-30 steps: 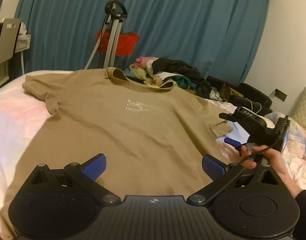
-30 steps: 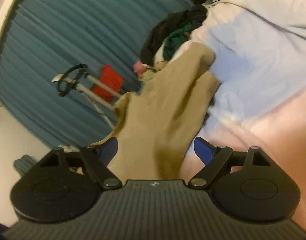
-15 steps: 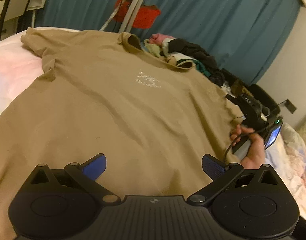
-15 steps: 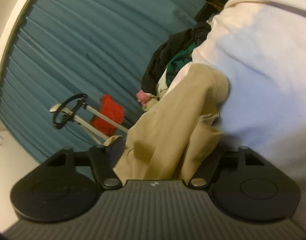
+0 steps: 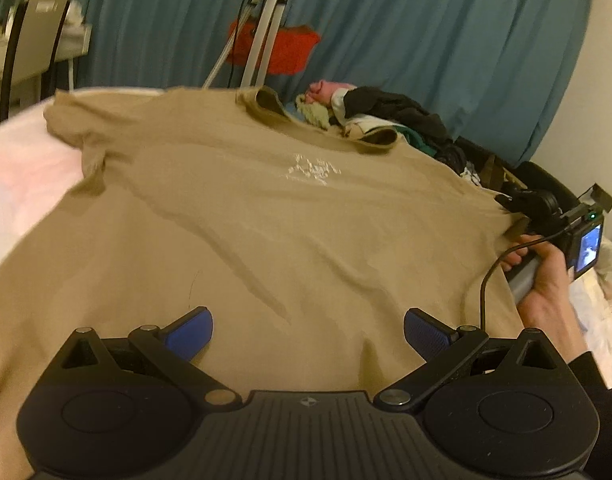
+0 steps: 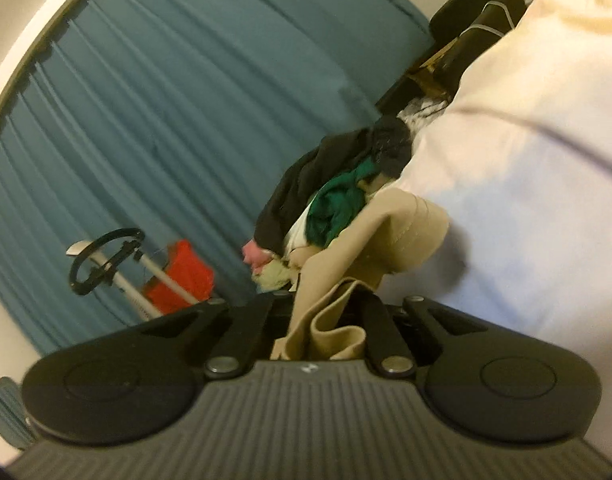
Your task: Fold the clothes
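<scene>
1. Left wrist view. Item: tan T-shirt (image 5: 266, 216), spread front-up across the middle of the frame on the pale bedding (image 5: 22, 168), collar toward the top centre.
2. Same view. Item: left gripper (image 5: 308, 330), lower centre. Its blue pads stand wide apart over the shirt's lower part, with nothing between them; I cannot tell whether they brush the cloth.
3. Same view. Item: right gripper (image 5: 510, 204), at the right edge, in a person's hand (image 5: 546, 276), set on the shirt's sleeve edge.
4. Right wrist view. Item: right gripper (image 6: 326, 320), lower centre. Its jaws have just been closing and are now clamped on a bunched fold of the T-shirt (image 6: 390, 236) sleeve, which runs up toward the frame centre.
5. Same view. Item: pile of unfolded clothes (image 6: 338, 188), centre, just beyond the sleeve; teal curtain (image 6: 186, 100) behind.
6. Handling note, my judgement: the step is the first side fold. I would keep the sleeve pinch firm, take the hem on the same side with the left gripper, and carry both inward together so the fold line stays straight.
</scene>
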